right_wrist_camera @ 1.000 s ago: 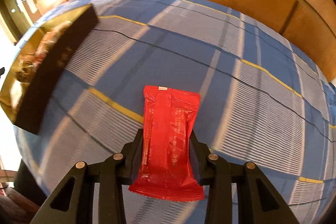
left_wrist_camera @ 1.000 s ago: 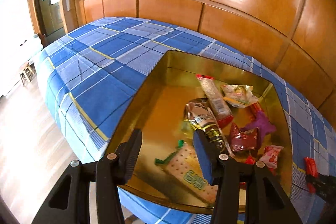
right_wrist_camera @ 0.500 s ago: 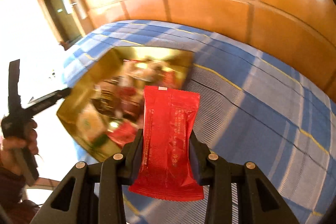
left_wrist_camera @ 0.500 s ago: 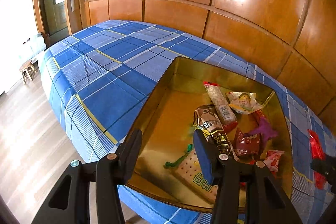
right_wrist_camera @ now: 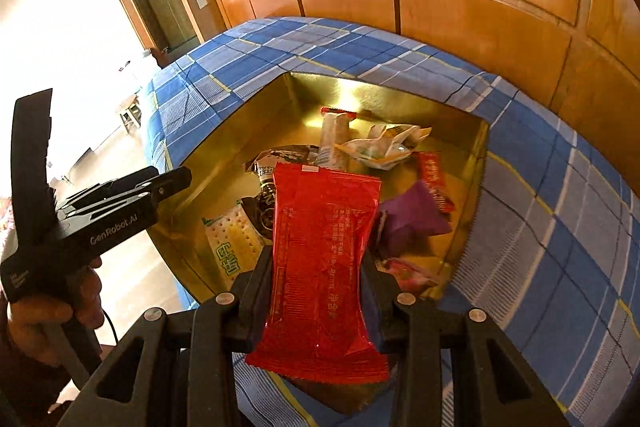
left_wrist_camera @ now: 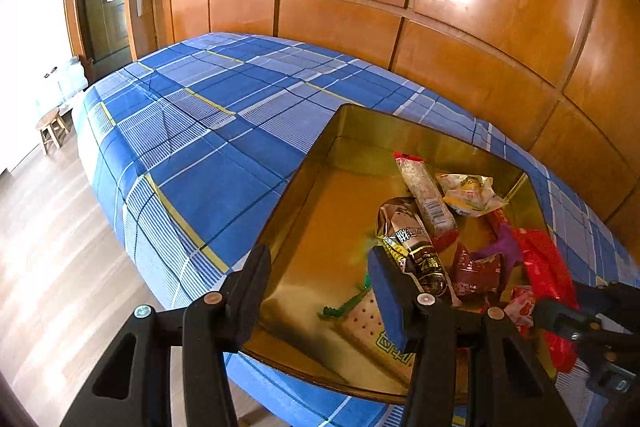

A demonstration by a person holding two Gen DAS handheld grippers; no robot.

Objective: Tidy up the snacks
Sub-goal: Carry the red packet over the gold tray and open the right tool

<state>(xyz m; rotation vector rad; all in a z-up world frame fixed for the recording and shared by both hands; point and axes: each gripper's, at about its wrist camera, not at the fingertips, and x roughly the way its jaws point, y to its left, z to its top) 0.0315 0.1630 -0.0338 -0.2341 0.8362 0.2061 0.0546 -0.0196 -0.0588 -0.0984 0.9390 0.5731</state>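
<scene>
overhead, right gripper (right_wrist_camera: 316, 283) clamps red packet (right_wrist_camera: 320, 267) above tin (right_wrist_camera: 224, 139).

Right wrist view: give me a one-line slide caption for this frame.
Right gripper holds a red snack packet over the gold tin of snacks on the plaid bed.

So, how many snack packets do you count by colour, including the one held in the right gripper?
Red: 3 (held red packet, red stick packet, dark red packet)
Purple packet: 1
Pink packet: 1
Brown-and-gold packet: 1
Yellow-and-white packet: 1
Green-and-white cracker packet: 1
Pale bar with red ends: 1
Total: 9
</scene>
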